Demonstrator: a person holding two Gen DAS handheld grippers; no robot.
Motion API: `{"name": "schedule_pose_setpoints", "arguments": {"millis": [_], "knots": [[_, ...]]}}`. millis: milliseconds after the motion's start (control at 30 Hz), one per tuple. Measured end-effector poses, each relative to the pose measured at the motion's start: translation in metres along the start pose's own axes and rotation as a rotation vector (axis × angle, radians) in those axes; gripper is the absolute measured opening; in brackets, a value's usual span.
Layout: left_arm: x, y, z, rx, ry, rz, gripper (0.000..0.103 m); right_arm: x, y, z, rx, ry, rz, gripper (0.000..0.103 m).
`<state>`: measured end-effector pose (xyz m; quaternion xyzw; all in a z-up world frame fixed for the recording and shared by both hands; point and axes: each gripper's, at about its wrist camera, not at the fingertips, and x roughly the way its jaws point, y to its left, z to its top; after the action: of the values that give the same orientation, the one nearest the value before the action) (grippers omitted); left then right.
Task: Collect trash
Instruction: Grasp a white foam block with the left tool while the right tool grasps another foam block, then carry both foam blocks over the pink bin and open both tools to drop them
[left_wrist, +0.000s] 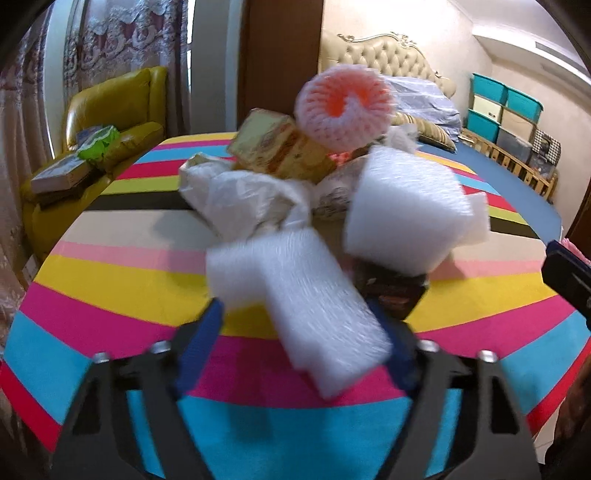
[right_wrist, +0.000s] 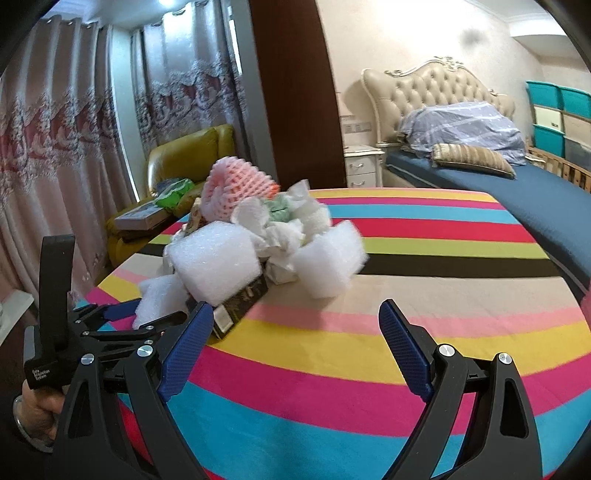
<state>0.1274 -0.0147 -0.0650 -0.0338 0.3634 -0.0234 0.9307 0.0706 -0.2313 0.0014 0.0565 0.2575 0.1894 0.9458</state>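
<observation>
Your left tool (left_wrist: 295, 317) grips a white foam block (left_wrist: 306, 295) at the near edge of the trash pile on the striped worktop (left_wrist: 110, 273). It looks light and squashy, so grip across its middle. Your right tool (right_wrist: 295, 332) hangs wide, empty.

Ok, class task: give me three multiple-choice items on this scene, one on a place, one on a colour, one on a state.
1. Where is the pink fruit net? A on the sofa; B atop the trash pile; C on the bed.
2. The sofa's colour? A yellow; B teal; C red.
3. The right gripper: how are its jaws? A shut on tissue; B shut on a box; C open, empty.
Answers: B, it crowns the pile; A, yellow leather shows; C, only tablecloth lies between them.
</observation>
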Motion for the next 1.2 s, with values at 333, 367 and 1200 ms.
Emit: {"name": "schedule_pose_setpoints", "arguments": {"millis": [333, 367, 1200], "knots": [[-0.030, 0.078, -0.011, -0.120, -0.034, 0.012, 0.032, 0.051, 0.057, 0.019, -0.021, 0.073, 0.068, 0.085], [-0.033, 0.086, -0.011, -0.124, -0.037, 0.016, 0.032, 0.056, 0.063, 0.020, -0.028, 0.080, 0.049, 0.085], [-0.051, 0.054, -0.034, 0.027, -0.077, 0.030, 0.032, 0.037, 0.048, 0.013, -0.080, 0.021, -0.059, 0.066]]}}
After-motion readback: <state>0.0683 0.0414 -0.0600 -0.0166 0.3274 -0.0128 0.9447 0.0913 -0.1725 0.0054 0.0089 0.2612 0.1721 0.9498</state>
